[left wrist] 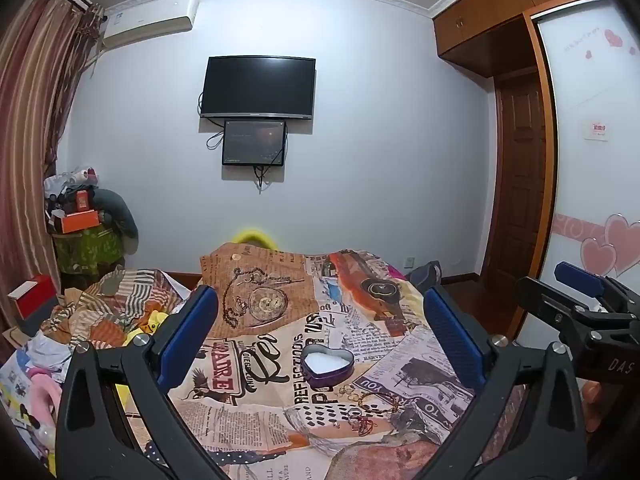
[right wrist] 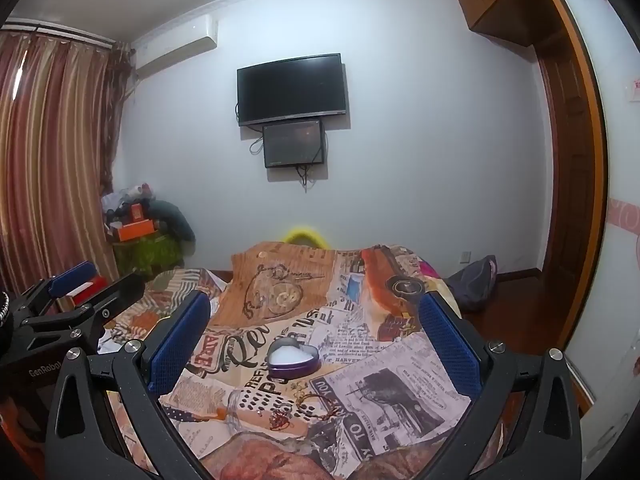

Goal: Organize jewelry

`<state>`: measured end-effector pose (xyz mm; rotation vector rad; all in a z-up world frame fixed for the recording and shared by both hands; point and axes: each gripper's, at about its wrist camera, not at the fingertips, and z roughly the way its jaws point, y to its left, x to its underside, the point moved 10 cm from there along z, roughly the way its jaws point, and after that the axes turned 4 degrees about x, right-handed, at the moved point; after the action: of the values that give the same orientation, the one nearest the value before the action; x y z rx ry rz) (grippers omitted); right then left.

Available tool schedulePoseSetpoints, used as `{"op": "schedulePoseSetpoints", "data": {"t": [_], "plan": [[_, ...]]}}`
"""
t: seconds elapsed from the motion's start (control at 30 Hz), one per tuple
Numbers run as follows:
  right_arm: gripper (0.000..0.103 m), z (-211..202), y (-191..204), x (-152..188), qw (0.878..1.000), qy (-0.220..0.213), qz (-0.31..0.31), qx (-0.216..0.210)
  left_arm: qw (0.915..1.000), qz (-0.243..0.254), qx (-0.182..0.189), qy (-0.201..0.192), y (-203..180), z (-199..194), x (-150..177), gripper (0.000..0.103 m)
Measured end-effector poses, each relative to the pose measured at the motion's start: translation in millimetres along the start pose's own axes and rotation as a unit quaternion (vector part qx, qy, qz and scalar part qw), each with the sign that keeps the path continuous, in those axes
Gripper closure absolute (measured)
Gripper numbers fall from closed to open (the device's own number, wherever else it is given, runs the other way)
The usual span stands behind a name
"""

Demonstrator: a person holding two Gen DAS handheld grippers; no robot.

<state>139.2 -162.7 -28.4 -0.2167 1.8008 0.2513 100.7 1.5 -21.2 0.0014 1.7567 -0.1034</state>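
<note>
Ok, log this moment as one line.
left gripper open | right gripper open | heart-shaped tin open, on printed cloth | jewelry loose beside tin

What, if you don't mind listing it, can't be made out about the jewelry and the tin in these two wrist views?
- Jewelry pile: too small and tangled in both views to count pieces or tell their types apart; the printed cloth adds clutter.
- Heart-shaped tin: its white inside shows in both views, but whether any jewelry lies in it is too small to tell.
- Tin lid: not seen in either view.
- Bed edge nearest the camera: hidden by the left gripper and right gripper.
</note>
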Motion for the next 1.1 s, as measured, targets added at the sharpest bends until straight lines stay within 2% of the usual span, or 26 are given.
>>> {"op": "schedulePoseSetpoints", "data": {"t": [1.1], "plan": [[0.0,-0.5,5.3,2.9,1.0,0.007,-0.004,-0.004,0.9999,-0.007,-0.002,0.015,5.8,7.2,5.5,0.0]]}}
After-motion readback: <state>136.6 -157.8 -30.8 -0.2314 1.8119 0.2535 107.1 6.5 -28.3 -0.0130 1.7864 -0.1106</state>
